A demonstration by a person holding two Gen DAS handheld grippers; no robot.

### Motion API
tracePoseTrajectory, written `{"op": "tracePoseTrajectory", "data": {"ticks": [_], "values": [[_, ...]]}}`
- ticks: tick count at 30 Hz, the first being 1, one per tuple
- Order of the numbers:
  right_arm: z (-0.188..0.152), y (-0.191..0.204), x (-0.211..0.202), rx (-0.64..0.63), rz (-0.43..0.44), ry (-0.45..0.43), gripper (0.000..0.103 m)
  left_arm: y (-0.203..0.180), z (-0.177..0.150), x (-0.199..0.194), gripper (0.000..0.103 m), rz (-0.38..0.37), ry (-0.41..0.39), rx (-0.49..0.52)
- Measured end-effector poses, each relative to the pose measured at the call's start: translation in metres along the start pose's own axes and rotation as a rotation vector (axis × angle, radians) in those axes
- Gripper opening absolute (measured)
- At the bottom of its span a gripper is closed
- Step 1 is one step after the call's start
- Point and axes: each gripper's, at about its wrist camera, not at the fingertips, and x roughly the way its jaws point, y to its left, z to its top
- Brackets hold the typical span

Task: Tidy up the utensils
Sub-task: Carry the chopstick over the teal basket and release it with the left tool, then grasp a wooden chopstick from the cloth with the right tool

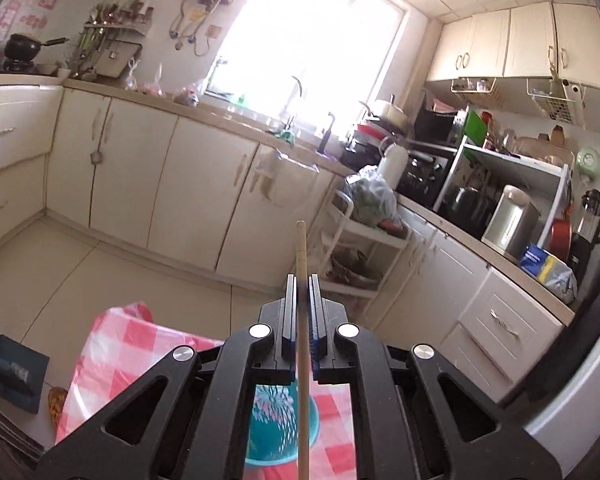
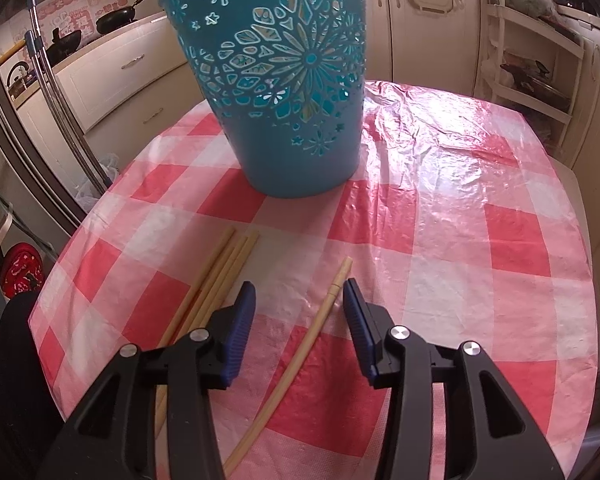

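1. Left gripper (image 1: pixel 301 280) is clamped on one chopstick (image 1: pixel 301 248), held above the teal basket (image 1: pixel 278 432).
2. Right gripper (image 2: pixel 299 296) has its jaws apart around a loose chopstick (image 2: pixel 300 354) lying on the checked tablecloth (image 2: pixel 440 240).
3. More chopsticks (image 2: pixel 216 280) lie just left of it.

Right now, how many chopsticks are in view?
5, possibly more hidden: one clamped in the left tool, three bundled on the tablecloth beside the right tool, one lying loose between its open fingers.

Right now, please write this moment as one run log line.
left gripper: shut on chopstick, raised | right gripper: open over single chopstick | basket: upright on table
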Motion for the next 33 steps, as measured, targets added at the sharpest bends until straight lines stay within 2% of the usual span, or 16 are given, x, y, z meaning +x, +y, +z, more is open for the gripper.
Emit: {"op": "tracePoseTrajectory", "data": {"ticks": [3, 9, 14, 19, 21, 23, 29, 33], "values": [[0.001, -0.001, 0.0, -0.001, 0.006, 0.001, 0.047, -0.001, 0.005, 0.023, 0.005, 0.067, -0.057, 0.023], [0.001, 0.001, 0.001, -0.008, 0.011, 0.003, 0.05, 0.011, -0.009, 0.067, 0.005, 0.17, -0.064, 0.04], [0.001, 0.004, 0.001, -0.016, 0.008, 0.005, 0.052, 0.015, -0.033, 0.082, 0.005, 0.196, -0.018, 0.084], [0.001, 0.004, 0.001, -0.015, 0.008, 0.005, 0.052, 0.015, -0.058, 0.078, 0.007, 0.2, 0.063, 0.137], [0.001, 0.005, 0.002, -0.014, 0.01, 0.004, 0.052, 0.018, -0.066, 0.07, 0.021, 0.212, 0.094, 0.138], [0.001, 0.005, 0.002, -0.009, 0.015, 0.004, 0.052, 0.023, -0.071, 0.056, 0.053, 0.243, 0.09, 0.134], [-0.001, -0.001, -0.002, 0.019, 0.028, -0.002, 0.052, 0.047, -0.082, -0.012, 0.083, 0.341, 0.035, 0.129], [-0.004, -0.002, -0.005, 0.029, 0.006, -0.003, 0.051, 0.078, -0.101, -0.05, 0.088, 0.422, 0.045, 0.104]]}}
